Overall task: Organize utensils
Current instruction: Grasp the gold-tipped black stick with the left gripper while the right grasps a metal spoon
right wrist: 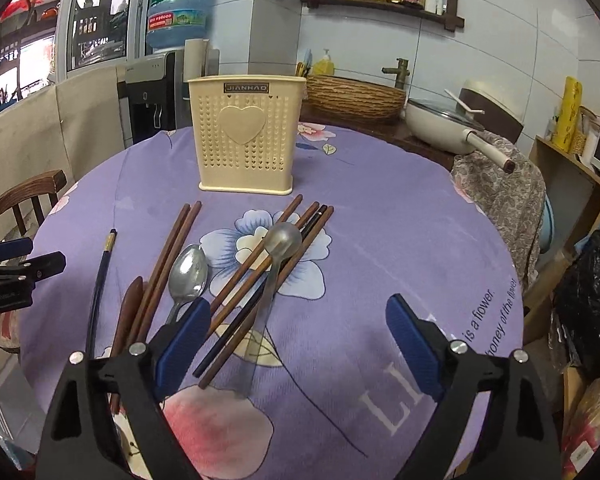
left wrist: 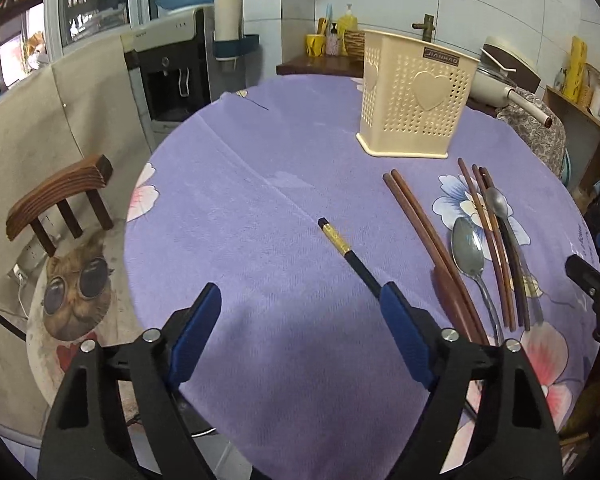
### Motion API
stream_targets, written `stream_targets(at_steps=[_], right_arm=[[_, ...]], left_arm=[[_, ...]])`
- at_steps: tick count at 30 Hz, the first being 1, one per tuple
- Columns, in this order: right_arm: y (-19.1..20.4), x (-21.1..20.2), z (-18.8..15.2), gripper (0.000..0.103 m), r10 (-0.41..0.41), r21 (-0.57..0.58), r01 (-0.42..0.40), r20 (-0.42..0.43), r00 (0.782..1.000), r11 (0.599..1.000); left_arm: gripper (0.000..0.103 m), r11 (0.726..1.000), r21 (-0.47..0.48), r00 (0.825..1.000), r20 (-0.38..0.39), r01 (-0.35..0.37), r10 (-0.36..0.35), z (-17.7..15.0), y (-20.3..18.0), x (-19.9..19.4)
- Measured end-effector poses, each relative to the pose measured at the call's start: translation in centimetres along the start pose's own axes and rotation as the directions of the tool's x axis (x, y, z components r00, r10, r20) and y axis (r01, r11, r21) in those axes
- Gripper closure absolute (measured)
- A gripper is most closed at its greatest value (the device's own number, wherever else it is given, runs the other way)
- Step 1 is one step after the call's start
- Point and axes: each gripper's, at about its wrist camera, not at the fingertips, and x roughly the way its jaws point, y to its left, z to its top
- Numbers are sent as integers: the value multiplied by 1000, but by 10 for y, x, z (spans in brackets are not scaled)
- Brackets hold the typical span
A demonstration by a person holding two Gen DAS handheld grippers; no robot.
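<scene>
Both grippers, left gripper (left wrist: 300, 332) and right gripper (right wrist: 298, 344), wide, empty. Risk: chopsticks (right wrist: 260, 276) crossed under spoon (right wrist: 283, 242) (stacked loosely); grabbing one may scatter rest across surface (right wrist: 380, 240).

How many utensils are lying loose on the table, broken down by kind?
Brown chopsticks: 5
Black chopsticks: 2
Spoons, one metal, one translucent grey: 2
Brown wooden piece, possibly a spoon: 1
Total: 10
</scene>
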Motion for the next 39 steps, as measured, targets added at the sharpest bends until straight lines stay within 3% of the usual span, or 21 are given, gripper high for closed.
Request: stream_targets(at_steps=[5,10,18,24,28,35,39], right_arm=[[4,38,26,23,39,-25,-41,-73,997,999],[8,85,45,45,32,-21,-36,-160,987,999],[5,120,52,50,47,31,-41,-232,972,999],[2,125,54,67,54,48,-44,-243,969,998],[-4,126,55,68,80,77,-63,-248,965,995],[-2,126,56,68,76,58,-64,-242,967,996],[0,125,54,68,72,49,-63,-236,969,997]], left_arm=[[37,998,-36,997,-58,49,-51,15,-2,21],[52,1000,-10,996,-83,16,-17,21,-11,41],[53,1000,-20,994,-109,16,-18,22,-12,50],[53,1000,-30,993,-120,8,-11,25,-13,57],[54,1000,-20,992,-127,-2,-1,28,-17,60],[79,1000,-26,986,-165,0,-5,38,-26,74],[86,997,-77,982,-185,9,-23,46,-25,82]])
